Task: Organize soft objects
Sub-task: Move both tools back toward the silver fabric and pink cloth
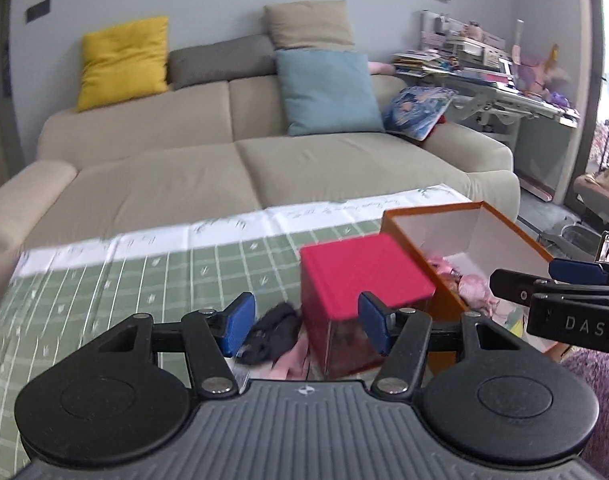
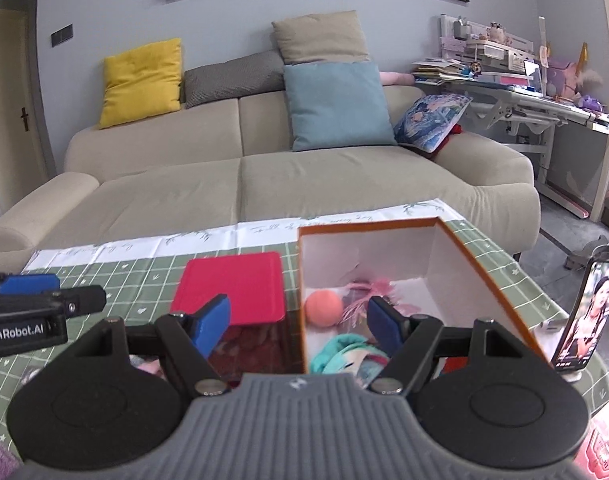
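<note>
Two boxes stand at lower centre: one red-lidded box [image 2: 232, 292] and, touching its right side, one open orange box [image 2: 416, 264] holding one peach ball [image 2: 323, 309], a pink feathery toy [image 2: 364, 300] and a teal cloth [image 2: 344, 354]. One dark cloth [image 1: 270, 330] lies left of the red box. The left gripper [image 1: 302, 326] and right gripper [image 2: 300, 324] have jaws wide apart, gripping nothing. The surface [image 1: 104, 280] wears a green grid cloth; behind stands a beige sofa [image 2: 264, 176] with five cushions.
</note>
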The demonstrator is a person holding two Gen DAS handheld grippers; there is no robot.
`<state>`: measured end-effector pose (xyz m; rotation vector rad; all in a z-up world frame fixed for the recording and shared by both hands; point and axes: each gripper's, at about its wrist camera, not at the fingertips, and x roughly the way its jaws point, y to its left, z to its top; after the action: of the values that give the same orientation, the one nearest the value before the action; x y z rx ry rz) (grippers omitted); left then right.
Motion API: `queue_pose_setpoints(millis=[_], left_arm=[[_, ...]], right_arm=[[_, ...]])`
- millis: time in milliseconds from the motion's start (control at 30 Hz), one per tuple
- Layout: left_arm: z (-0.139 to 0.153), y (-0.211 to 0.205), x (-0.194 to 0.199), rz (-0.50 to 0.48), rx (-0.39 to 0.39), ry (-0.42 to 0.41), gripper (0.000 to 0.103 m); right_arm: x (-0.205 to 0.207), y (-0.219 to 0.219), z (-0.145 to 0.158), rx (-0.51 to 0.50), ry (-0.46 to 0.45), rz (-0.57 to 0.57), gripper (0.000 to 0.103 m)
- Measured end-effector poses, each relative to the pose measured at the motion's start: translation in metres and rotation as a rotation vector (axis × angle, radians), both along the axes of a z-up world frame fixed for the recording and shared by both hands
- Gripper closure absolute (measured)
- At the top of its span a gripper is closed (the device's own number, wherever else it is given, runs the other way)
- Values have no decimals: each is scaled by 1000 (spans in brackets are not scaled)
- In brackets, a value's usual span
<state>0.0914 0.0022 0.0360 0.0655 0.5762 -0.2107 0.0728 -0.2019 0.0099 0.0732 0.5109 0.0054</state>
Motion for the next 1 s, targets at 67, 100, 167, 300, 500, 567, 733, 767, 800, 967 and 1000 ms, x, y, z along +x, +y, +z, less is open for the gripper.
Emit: queue_pose_setpoints(millis=[67,100,167,300,500,567,733,767,800,967,1000], left_arm=[[-6,10,-6,27,-14,13,33],[-9,14,-9,39,-19,18,33],[-16,24,-17,66,-25,34,33],[-25,41,-23,112,-40,64,33],[-37,64,-32,164,-67,94,33],[-40,70,-30,173,-79,108,33],[-50,80,-23,171,-96,134,33],[-53,82,-22,169,-100,141,33],[-55,85,-19,171,-101,150,33],[-67,102,-8,225,-108,203,33],[-69,105,-6,231,-106,219,33]], right_arm=[[-3,9,-4,-12,5,16,28],[-4,13,-6,-17,11,26,28],[-8,22,-10,-19,24,47,27],[-11,39,-17,-28,37,93,27],[-5,60,-23,-18,58,170,27],[-2,69,-27,-31,61,195,27],[5,86,-40,-59,93,250,29],[7,88,-42,-63,101,257,30],[9,91,-45,-66,111,265,31],[25,103,-56,-63,142,302,31],[29,107,-60,-64,150,311,32]])
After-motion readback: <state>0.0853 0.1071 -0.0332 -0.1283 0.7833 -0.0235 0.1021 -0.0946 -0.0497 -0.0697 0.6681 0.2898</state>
